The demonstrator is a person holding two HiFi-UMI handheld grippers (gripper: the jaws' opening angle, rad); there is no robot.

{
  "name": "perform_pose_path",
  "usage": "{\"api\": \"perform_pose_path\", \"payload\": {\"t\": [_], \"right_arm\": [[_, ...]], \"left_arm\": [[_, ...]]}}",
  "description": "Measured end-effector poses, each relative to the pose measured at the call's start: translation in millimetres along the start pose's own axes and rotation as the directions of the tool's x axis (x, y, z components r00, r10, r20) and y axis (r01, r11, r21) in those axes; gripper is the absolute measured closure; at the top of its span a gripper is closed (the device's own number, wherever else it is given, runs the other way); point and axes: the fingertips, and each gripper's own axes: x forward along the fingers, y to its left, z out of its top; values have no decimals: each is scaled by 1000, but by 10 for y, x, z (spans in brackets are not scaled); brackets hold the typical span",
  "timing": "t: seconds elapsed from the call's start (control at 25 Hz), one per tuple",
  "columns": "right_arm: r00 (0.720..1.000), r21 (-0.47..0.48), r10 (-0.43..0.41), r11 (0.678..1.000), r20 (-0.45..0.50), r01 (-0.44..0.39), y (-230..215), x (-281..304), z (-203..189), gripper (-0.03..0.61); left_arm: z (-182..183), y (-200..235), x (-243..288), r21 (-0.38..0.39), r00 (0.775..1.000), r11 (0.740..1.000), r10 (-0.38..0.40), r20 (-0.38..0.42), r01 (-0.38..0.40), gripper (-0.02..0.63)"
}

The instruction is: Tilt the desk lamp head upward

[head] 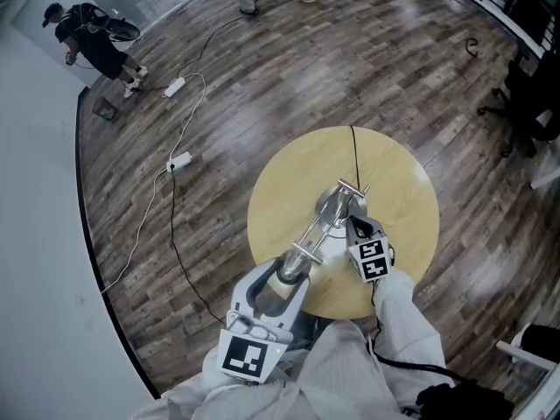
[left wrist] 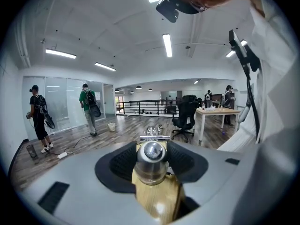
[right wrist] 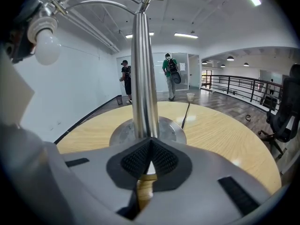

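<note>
1. Lamp: chrome desk lamp with a round base (right wrist: 123, 134) near the middle of the round pale-wood desk (head: 289, 173). Its upright pole (right wrist: 143, 78) rises from the base, and curved rods arch toward the desk's near edge.
2. The lamp head (left wrist: 151, 165), a rounded chrome cap, hangs over the near edge on my side. The white bulb (right wrist: 47, 46) below it is bare.
3. Left tool (head: 282, 280): jaws set wide and clamped on the lamp head, dark pads against both flanks of the cap.
4. Right tool (right wrist: 150, 142): jaws together with nothing between them, tips at the foot of the pole. I cannot tell whether they touch it.
5. Judgement: grip taken, upward tilt not yet made.
6. Risk: the cap is smooth and rounded. A lift with uneven pad pressure could let it slip out, and the head would drop back.
7. Risk: the right tool does not hold the pole. If the head joint is stiff, lifting may rock or drag the whole lamp toward the near edge.
8. Risk: the black cord (head: 353, 151) runs to the far edge. A sliding base would tug it.
9. Risk: the bare bulb sits close to my left tool. A twist could knock it.
</note>
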Motion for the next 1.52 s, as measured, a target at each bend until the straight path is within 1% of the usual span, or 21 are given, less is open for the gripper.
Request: {"api": "perform_pose_path", "payload": {"t": [0.36,0.64,0.76,1.08,1.24,1.52], "right_arm": [[1000,-1,3,1000,-13,-3,34,20,14,568],[1000,-3,7,1000,-18,-7,37,18,45,568],[1000,4,6,1000,-15,-6,31,19,55,568],[1000,-16,6,1000,-21,-7,50,-4,28,568],[1000,-24,4,1000,-23,-4,19,-8,49,568],[1000,-38,-1,999,-25,0,37,-39,34,568]], "left_arm": [[555,13,-38,21,997,1000,-22,78,20,413],[1019,7,79,78,990,994,-82,111,74,413],[1179,-3,161,91,987,992,-103,121,92,414],[1408,-51,281,134,979,980,-160,123,144,414],[1521,-69,394,144,976,975,-186,112,169,414],[1599,-125,465,172,972,963,-222,83,205,414]]}}
